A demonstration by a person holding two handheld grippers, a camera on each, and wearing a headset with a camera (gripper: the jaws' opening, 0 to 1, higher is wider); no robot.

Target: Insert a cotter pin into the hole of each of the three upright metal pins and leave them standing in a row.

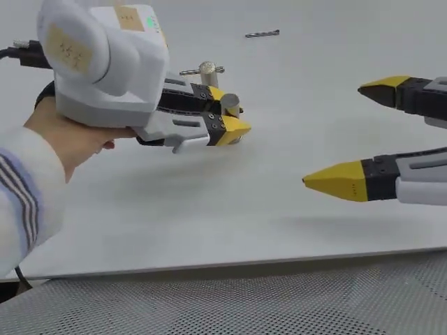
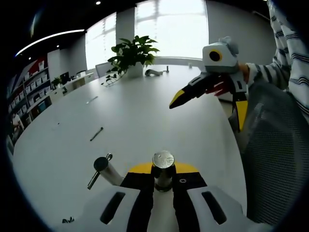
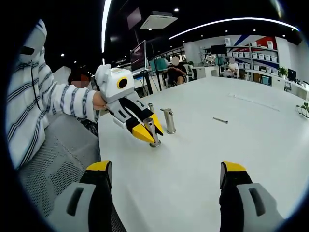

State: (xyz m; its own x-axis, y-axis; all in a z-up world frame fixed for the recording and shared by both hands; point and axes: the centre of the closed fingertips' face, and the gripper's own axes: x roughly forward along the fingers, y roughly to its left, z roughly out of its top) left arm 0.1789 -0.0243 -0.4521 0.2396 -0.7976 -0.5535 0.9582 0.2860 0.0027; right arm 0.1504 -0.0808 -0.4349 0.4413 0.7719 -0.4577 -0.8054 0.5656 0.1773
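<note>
— Gripping what, the left gripper [image 1: 234, 118]?
— Its jaws were clamped on an upright metal pin [image 1: 230, 103] standing on the white table [image 1: 209, 223]. A second pin [image 1: 207, 70], with a cotter pin [image 1: 188, 71] through it, stood just beside.
— And the right gripper [image 1: 335, 136]?
— Jaws wide apart, holding nothing, well off to the side.

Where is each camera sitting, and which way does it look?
Head view: worn on the head, looking forward and down at the table; a hand, a striped sleeve, the left tongs and the right tongs show.
Left gripper view: on the left tongs, looking along them across the table toward a plant; its jaws hold a metal pin.
Right gripper view: on the right tongs, facing the striped sleeve; its open jaws show.
Shared: both gripper views show the opposite tongs.
</note>
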